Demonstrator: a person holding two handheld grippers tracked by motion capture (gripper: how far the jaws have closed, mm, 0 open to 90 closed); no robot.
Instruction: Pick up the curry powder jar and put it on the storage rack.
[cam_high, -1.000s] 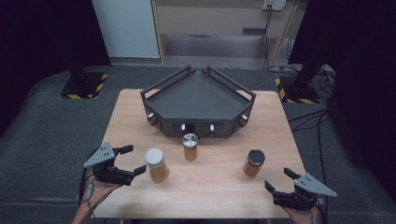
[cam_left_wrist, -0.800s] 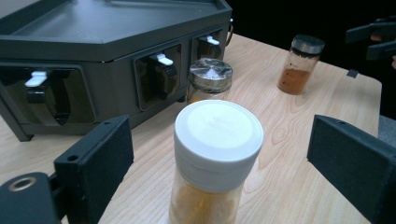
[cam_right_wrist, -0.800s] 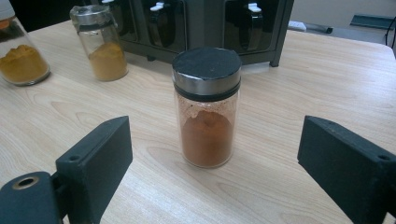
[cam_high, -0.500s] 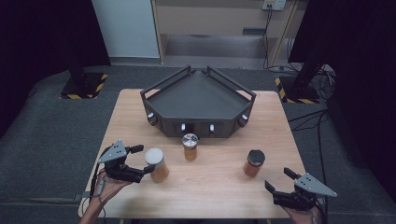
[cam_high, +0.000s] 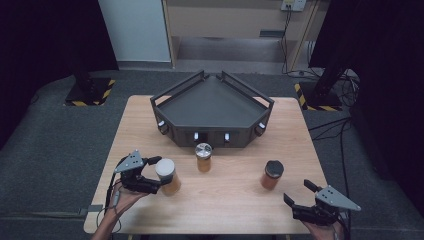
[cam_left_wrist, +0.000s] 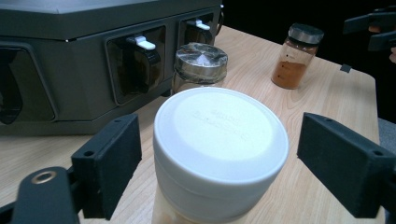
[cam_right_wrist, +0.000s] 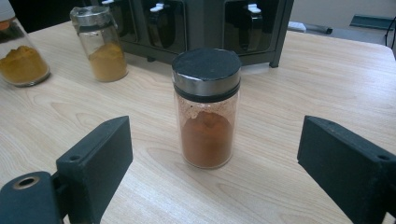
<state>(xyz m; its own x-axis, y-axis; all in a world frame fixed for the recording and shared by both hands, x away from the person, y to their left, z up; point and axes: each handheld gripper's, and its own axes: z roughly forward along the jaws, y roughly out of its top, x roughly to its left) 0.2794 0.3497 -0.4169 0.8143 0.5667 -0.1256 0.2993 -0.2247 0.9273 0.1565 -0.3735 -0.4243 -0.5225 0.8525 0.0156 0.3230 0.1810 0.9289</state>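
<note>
— What differs from a second ago?

— The left tool (cam_high: 153, 174) has come in from about nine o'clock on the bench (cam_high: 150, 115) and now brackets the white-lidded jar (cam_high: 167, 176), which sits at roughly seven o'clock on the bench. Earlier that tool stood apart from the jar, to its left. Its jaws have just been closing, with the jar's lid between them; in the left gripper view a gap shows on each side of the lid, so the pads do not press it.

— And the jar?

— It stands upright in the same spot, with yellow-orange powder inside.

— The right tool (cam_high: 301, 196)?

— At five o'clock, unchanged, jaws spread wide. In the right gripper view the black-lidded jar (cam_right_wrist: 206, 107) of reddish-brown powder stands ahead of the jaws, well clear of both.

— Count things for me.

— Three spice jars: the white-lidded one, a silver-lidded jar (cam_high: 203, 157) of ochre powder near the bench's centre, and the black-lidded one at about four o'clock. One dark angular rack (cam_high: 212, 97) at twelve o'clock, with four clips visible along its front faces. Two tools, one in each hand. One bench.

— Do the jars touch?

— No, all three stand apart from each other.
</note>
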